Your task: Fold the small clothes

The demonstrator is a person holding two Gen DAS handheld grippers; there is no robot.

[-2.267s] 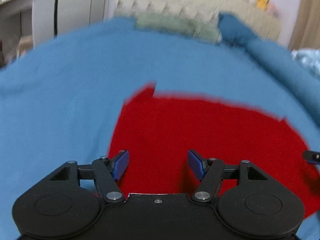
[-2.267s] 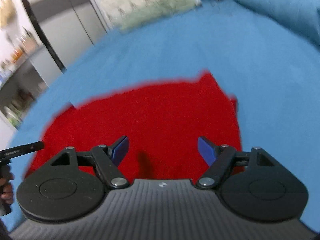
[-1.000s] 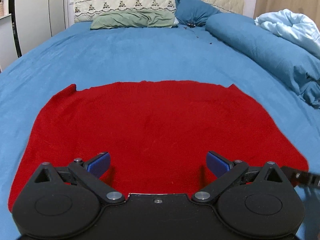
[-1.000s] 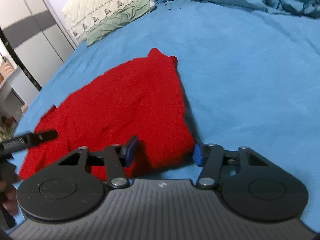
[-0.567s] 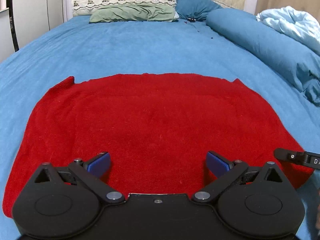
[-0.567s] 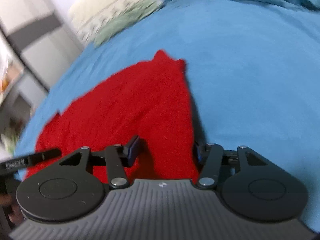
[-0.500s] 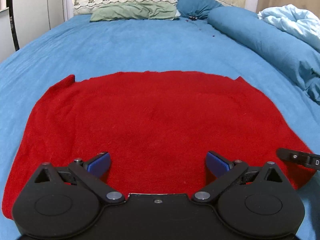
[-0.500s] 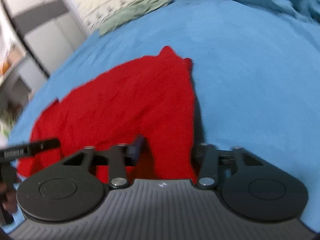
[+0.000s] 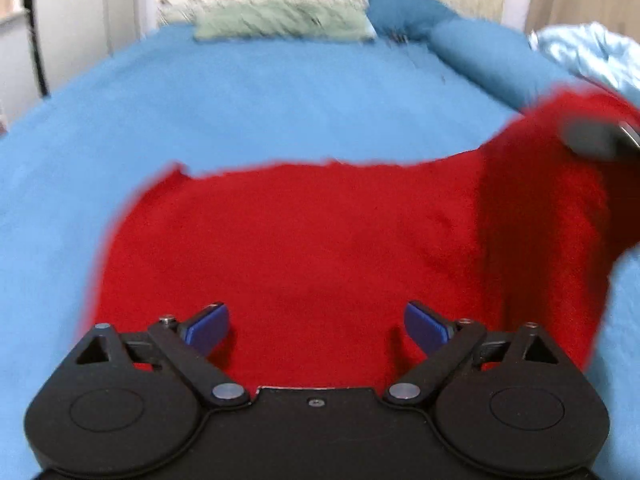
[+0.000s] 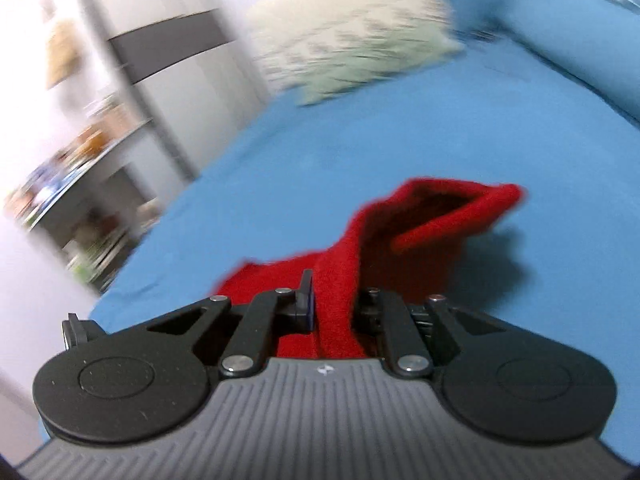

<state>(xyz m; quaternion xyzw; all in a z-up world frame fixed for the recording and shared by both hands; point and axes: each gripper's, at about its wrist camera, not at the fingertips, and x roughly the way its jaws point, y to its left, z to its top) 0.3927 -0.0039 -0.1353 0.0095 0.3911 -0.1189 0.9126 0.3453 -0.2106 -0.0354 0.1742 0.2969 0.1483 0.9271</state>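
Right hand-held gripper [image 10: 334,306], jaws just closed on the red cloth's [image 9: 320,248] edge, lifts it at three o'clock of the left hand-held gripper [image 9: 316,326], which hangs wide, empty, over the cloth's near hem on the bed [image 9: 240,100].

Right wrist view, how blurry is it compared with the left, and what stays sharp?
Right wrist view: heavy motion smear over the shelves and headboard; the right gripper, shut on the red garment, stays sharp. Left wrist view: milder blur on the green pillow and the garment's edges; the open left gripper is crisp. Both show fisheye bending.
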